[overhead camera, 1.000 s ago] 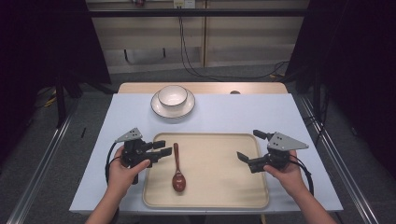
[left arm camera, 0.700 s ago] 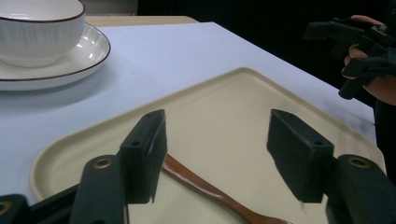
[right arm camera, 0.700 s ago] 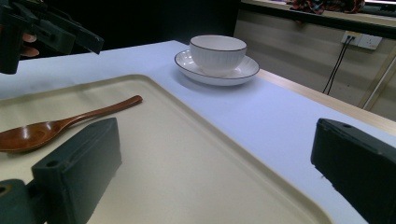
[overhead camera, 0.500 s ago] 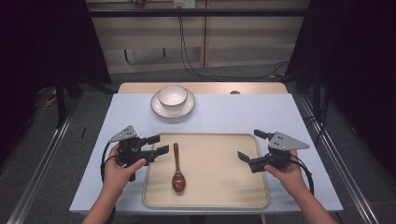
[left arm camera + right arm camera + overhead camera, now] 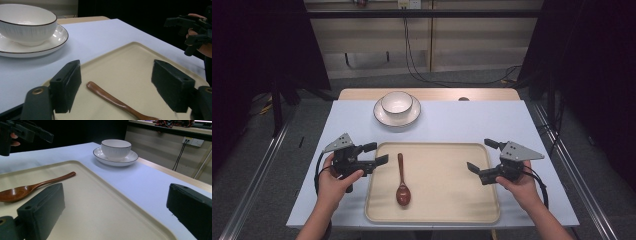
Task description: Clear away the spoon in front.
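Dark curtains and a pale back wall with trailing cables surround a table covered in a light blue-white sheet, with a strip of bare wood along its far edge. On the near half of the table lies a large cream tray, shallow-rimmed and rounded at the corners. At the far side, left of centre, a white plate carries a white bowl with a thin dark rim. A brown wooden spoon lies on the left part of the tray, handle pointing far, bowl end near.

A left hand holds the left gripper just off the tray's left edge, jaws spread wide and pointing right toward the spoon's handle, holding nothing. A right hand holds the right gripper at the tray's right edge, its jaws likewise parted and empty, pointing left across the tray.
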Tool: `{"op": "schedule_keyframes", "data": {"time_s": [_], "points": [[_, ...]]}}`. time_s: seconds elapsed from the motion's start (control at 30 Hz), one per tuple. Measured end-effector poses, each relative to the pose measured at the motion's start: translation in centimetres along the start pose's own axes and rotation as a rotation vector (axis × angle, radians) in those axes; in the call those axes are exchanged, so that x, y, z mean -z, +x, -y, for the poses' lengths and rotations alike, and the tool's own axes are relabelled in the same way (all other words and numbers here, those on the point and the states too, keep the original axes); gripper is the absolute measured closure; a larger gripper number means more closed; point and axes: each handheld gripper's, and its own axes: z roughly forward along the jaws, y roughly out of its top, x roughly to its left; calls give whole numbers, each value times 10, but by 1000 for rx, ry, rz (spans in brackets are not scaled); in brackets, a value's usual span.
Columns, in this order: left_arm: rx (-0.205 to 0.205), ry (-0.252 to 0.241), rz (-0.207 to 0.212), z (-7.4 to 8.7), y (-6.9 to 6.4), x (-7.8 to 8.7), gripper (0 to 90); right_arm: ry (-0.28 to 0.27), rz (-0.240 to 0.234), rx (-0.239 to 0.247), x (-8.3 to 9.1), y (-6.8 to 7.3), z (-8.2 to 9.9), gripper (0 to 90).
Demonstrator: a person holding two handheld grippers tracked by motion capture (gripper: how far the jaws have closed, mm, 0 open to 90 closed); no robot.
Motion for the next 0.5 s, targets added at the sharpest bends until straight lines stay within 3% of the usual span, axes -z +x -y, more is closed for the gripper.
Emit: {"op": "schedule_keyframes", "data": {"time_s": [0.5], "points": [[-45, -23, -50, -3, 8, 15, 96, -3, 2, 5, 2, -1, -1, 13]]}}
